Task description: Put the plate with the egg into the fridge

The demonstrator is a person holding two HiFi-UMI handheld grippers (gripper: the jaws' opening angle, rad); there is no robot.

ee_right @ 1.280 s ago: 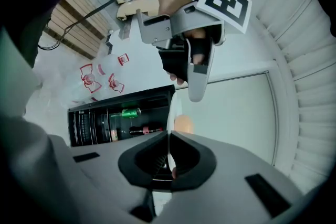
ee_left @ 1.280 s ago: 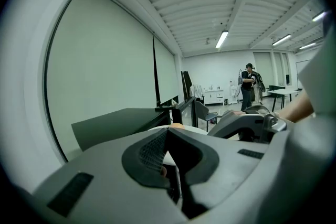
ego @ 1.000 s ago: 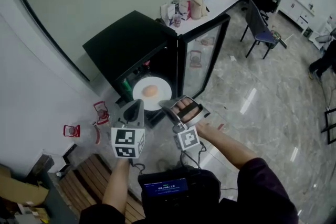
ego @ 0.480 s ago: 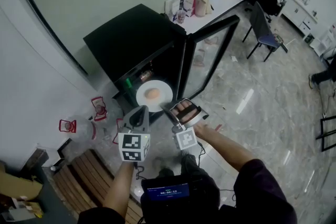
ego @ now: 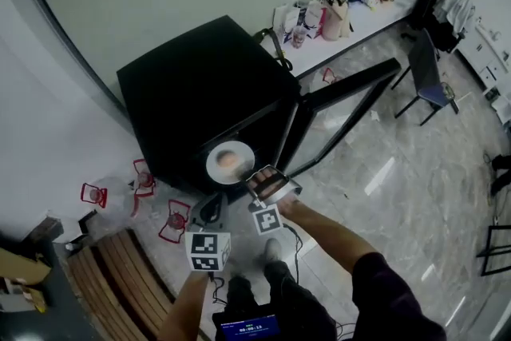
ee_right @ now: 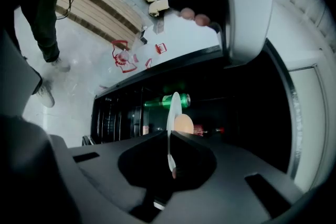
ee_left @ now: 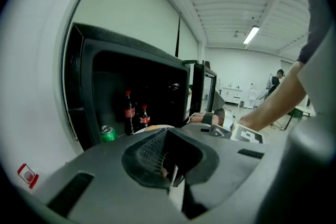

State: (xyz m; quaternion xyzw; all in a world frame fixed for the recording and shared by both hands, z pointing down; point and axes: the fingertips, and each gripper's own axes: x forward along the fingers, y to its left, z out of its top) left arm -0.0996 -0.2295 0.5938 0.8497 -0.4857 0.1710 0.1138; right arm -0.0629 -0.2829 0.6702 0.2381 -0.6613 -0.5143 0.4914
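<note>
Pale marbled floor (ego: pixel 383 172) and a white wall frame the head view, where a black fridge (ego: pixel 200 88) stands with its glass door (ego: pixel 343 101) swung out toward 2 o'clock. The plate (ego: pixel 215 171) with the egg (ego: pixel 229 158) sits right at the dark mouth of the cabinet. The left gripper (ego: pixel 212 202) takes its rim from 7 o'clock and the right gripper (ego: pixel 267 181) from 4 o'clock. In the left gripper view the jaws are closed together on a pale sliver of rim, the plate (ee_left: pixel 144 129) running off toward 12 o'clock. Behind it are cola bottles (ee_left: pixel 129 113) and a green can (ee_left: pixel 108 134) on the fridge shelf. In the right gripper view the jaws pinch the plate (ee_right: pixel 170 107), seen edge-on as a thin white line rising to 12 o'clock, with the egg (ee_right: pixel 184 124) just at its 3 o'clock side. The opening lies straight ahead of both jaws, so the coming move looks like a level, shared push inward.
</note>
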